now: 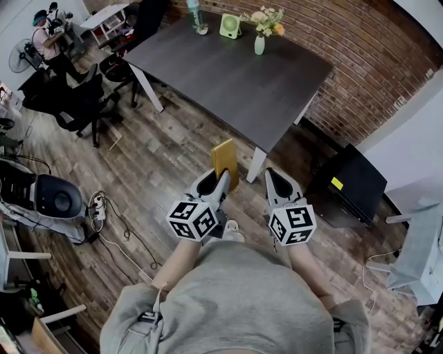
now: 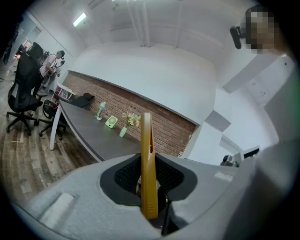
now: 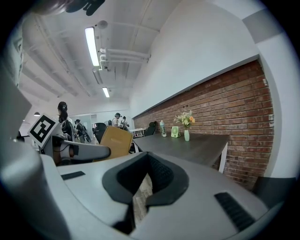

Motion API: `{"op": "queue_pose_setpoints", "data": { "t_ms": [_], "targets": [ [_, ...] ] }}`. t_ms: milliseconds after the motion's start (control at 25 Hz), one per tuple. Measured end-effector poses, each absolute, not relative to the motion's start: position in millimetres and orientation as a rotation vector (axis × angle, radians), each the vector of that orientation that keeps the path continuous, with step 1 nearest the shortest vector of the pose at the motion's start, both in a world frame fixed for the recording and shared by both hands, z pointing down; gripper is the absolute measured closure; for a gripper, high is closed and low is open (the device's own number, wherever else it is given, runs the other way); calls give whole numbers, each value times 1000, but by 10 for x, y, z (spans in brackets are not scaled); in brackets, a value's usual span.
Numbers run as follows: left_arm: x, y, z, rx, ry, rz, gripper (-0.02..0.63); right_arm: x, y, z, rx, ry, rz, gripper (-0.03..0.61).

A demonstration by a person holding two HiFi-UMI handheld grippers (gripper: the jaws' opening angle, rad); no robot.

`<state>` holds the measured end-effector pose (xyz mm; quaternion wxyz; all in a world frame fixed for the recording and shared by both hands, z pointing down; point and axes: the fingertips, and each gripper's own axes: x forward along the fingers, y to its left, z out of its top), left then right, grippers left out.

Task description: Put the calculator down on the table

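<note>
A flat yellow calculator (image 1: 224,160) stands on edge between the jaws of my left gripper (image 1: 220,181), which is shut on its lower end. In the left gripper view the calculator (image 2: 148,173) rises thin and upright from the left gripper (image 2: 149,187). The right gripper view shows the calculator's (image 3: 116,142) broad yellow face at the left. My right gripper (image 1: 275,178) is beside it, shut, with nothing in it; its jaws (image 3: 140,180) leave only a sliver of floor showing. The dark grey table (image 1: 235,76) lies just ahead, its near corner beyond both grippers.
On the table's far end stand a vase of flowers (image 1: 259,43), a small green fan (image 1: 230,26) and a bottle (image 1: 196,14). Black office chairs (image 1: 76,104) are at the left, a black cabinet (image 1: 349,185) at the right, cables (image 1: 97,206) on the wood floor.
</note>
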<state>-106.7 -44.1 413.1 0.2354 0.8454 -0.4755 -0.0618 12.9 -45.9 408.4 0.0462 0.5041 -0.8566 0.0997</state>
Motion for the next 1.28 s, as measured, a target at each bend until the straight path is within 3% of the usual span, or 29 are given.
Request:
{"op": "queue_pose_setpoints", "data": {
  "t_ms": [600, 1280],
  "targets": [
    [-1350, -1237, 4201, 2331, -1255, -152, 525, -93, -1131, 4159, 1623, -2554, 319, 577],
    [-1038, -2084, 4483, 2277, -1208, -123, 525, 128, -1731, 4403, 1605, -2517, 356, 577]
  ]
}}
